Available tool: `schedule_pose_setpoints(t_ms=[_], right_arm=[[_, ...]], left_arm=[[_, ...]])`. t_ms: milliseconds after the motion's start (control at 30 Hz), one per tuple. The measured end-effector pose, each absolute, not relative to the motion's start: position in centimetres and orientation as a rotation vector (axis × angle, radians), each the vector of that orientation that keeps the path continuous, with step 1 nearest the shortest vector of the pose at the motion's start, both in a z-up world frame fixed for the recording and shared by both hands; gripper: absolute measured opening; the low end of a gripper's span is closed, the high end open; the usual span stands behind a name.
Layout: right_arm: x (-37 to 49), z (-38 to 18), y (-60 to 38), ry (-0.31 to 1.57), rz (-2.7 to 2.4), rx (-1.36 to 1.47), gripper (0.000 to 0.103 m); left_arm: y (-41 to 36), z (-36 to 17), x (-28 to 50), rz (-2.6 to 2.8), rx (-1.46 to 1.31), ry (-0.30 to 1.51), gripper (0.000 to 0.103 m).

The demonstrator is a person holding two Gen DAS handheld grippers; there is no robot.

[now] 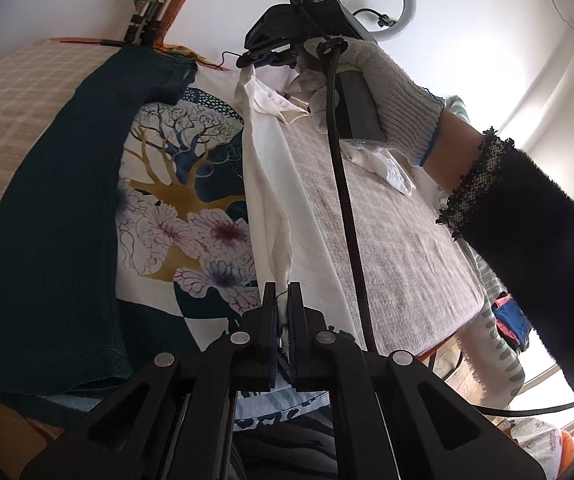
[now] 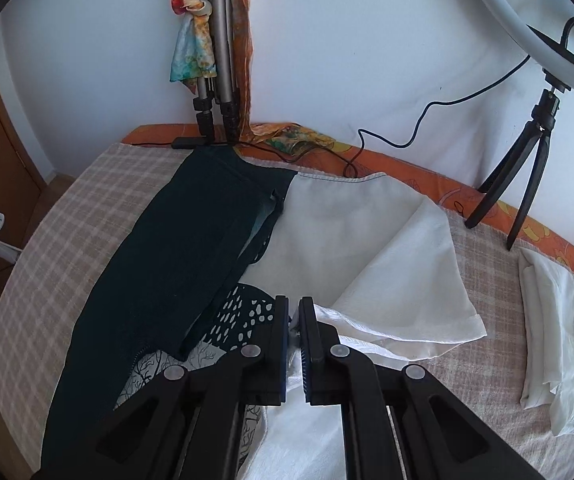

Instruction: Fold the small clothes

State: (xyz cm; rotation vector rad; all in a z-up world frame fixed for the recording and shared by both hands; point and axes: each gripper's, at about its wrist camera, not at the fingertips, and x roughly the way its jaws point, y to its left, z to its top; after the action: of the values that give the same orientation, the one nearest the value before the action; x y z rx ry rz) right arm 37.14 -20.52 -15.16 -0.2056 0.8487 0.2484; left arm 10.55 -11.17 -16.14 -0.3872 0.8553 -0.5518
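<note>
A white garment (image 1: pixel 271 184) lies stretched along the bed between both grippers. My left gripper (image 1: pixel 281 292) is shut on its near edge. My right gripper (image 2: pixel 294 312) is shut on its far end, which shows as white cloth (image 2: pixel 371 344) bunched at the fingers. The right gripper also shows in the left wrist view (image 1: pixel 271 56), held by a gloved hand (image 1: pixel 383 92) at the far end. Under the garment lies a printed cloth with a tree and flowers (image 1: pixel 183 184). A dark green garment (image 1: pixel 55 208) lies to the left; it also shows in the right wrist view (image 2: pixel 191 240).
A folded white garment (image 2: pixel 559 332) lies on the checked bed cover (image 2: pixel 67 220) at the right. A small black tripod (image 2: pixel 527 168) with a ring light (image 2: pixel 503 20) stands at the far right. A tall tripod (image 2: pixel 219 60) with scarves stands by the wall.
</note>
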Motion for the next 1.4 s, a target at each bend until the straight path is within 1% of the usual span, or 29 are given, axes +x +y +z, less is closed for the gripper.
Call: schedule_pose_setpoints(t_ms=[233, 400, 500, 533, 567, 633, 700, 733, 767, 833, 900, 967, 1067, 1200, 1300, 1400], right_arm=[[37.8, -17.7, -17.2, 0.883, 0.268, -0.275, 0.003], [38.3, -18.9, -16.6, 0.916, 0.299, -0.267, 0.003], [38.7, -19.6, -16.5, 0.938, 0.292, -0.259, 0.015], [38.7, -19.7, -16.7, 0.951, 0.309, -0.241, 0.028], [38.6, -19.6, -16.9, 0.955, 0.333, -0.221, 0.031], [38.0, -18.8, -17.5, 0.945, 0.377, -0.203, 0.034], [37.3, -17.4, -18.9, 0.918, 0.411, -0.173, 0.042], [36.9, -16.7, -19.9, 0.904, 0.428, -0.142, 0.048], [36.7, -16.0, -21.0, 0.889, 0.434, -0.115, 0.051], [36.6, -14.8, -23.5, 0.861, 0.392, -0.076, 0.052], [37.0, -14.1, -26.2, 0.844, 0.341, -0.018, 0.052], [37.7, -13.5, -28.7, 0.825, 0.248, 0.021, 0.061], [39.4, -13.9, -32.1, 0.840, 0.133, 0.086, 0.061], [41.5, -15.5, -35.1, 0.886, 0.110, 0.221, 0.061], [42.9, -16.7, -36.0, 0.925, 0.112, 0.305, 0.061], [43.9, -17.4, -35.8, 0.964, 0.133, 0.369, 0.059]], left_arm=[[-10.5, -17.3, 10.5, -0.528, -0.372, 0.884, 0.003], [-10.5, -17.5, 10.4, -0.510, -0.347, 0.902, 0.003], [-10.3, -17.5, 10.4, -0.508, -0.335, 0.912, 0.004], [-10.4, -17.4, 10.4, -0.499, -0.321, 0.919, 0.010], [-10.3, -17.2, 10.4, -0.484, -0.309, 0.924, 0.013], [-10.0, -16.9, 10.2, -0.495, -0.302, 0.914, 0.014], [-9.4, -16.3, 9.7, -0.500, -0.290, 0.895, 0.014], [-9.0, -16.0, 9.4, -0.503, -0.285, 0.888, 0.015], [-8.6, -15.6, 9.1, -0.507, -0.281, 0.878, 0.017], [-7.5, -15.0, 8.5, -0.501, -0.279, 0.856, 0.023], [-6.2, -14.5, 8.2, -0.474, -0.274, 0.839, 0.025], [-4.7, -14.2, 8.1, -0.457, -0.301, 0.828, 0.025], [-2.4, -13.7, 8.1, -0.395, -0.330, 0.812, 0.025], [0.1, -13.6, 8.2, -0.322, -0.353, 0.797, 0.025], [1.2, -13.9, 8.5, -0.292, -0.371, 0.805, 0.025], [1.5, -14.3, 8.9, -0.283, -0.373, 0.807, 0.025]])
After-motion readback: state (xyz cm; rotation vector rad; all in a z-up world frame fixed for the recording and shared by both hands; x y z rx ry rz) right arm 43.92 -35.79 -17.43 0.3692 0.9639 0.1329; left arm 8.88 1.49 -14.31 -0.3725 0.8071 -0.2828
